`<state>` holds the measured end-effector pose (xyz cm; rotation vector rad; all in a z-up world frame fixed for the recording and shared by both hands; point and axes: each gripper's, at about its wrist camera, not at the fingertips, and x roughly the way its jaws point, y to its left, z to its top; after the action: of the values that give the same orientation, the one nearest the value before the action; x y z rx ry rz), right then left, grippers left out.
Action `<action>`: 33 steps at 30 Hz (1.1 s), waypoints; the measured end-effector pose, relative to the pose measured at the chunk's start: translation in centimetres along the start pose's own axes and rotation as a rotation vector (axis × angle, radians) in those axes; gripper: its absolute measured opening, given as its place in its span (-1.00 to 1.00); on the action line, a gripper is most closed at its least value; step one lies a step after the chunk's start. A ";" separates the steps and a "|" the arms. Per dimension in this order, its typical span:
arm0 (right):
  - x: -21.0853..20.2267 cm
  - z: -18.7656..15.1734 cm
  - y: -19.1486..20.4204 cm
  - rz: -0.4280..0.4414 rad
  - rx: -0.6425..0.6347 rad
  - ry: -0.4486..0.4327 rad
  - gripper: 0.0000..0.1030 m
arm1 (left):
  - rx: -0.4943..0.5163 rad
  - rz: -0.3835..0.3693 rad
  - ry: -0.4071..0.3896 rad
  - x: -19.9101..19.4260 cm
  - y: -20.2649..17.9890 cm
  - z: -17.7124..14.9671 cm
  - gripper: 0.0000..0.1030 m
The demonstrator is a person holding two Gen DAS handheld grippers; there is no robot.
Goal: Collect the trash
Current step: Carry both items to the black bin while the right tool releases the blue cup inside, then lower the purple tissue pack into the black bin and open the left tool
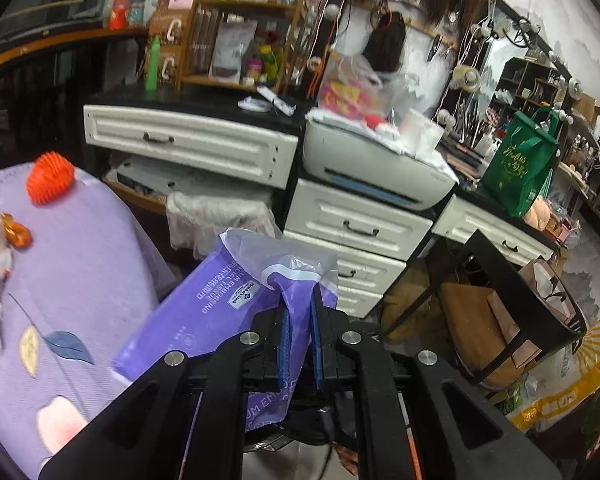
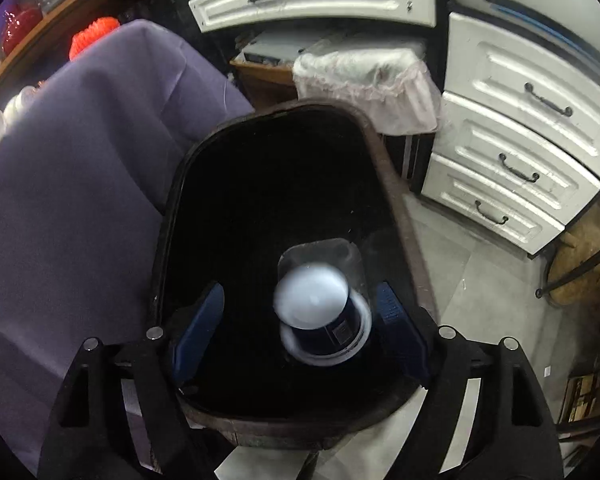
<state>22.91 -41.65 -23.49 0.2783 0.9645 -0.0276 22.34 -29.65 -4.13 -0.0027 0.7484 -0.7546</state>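
Over the purple tablecloth's right edge, the left gripper (image 1: 300, 340) pinches the neck of a purple tissue wrapper (image 1: 228, 304) between its blue fingers (image 1: 285, 344). Right of it, the right gripper (image 2: 300, 328) hangs with fingers spread above a dark trash bin (image 2: 388, 168); a blurred blue-and-white cup (image 2: 324, 320) sits between them, touching neither.

A crumpled purple tissue wrapper (image 1: 220, 304) hangs pinched at its twisted end; a blurred white-lidded, dark blue cup (image 2: 324, 316) sits mid-air over the black trash bin (image 2: 268, 184), toward five o'clock
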 end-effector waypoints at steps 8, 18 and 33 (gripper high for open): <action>-4.6 -2.1 -2.9 -0.074 0.042 -0.091 0.54 | -0.002 -0.015 0.053 3.6 -1.0 -0.8 -0.81; -7.2 -5.6 -7.2 -0.144 0.145 -0.109 0.54 | 0.005 -0.035 0.074 6.7 -3.1 -1.9 -0.81; -7.3 -7.3 -8.6 -0.155 0.189 -0.090 0.54 | -0.009 0.035 0.144 10.5 -1.8 -4.6 -0.78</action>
<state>11.58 -48.85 -23.36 0.3721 0.8934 -0.2720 23.49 -36.31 -13.58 0.0566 0.8867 -0.7231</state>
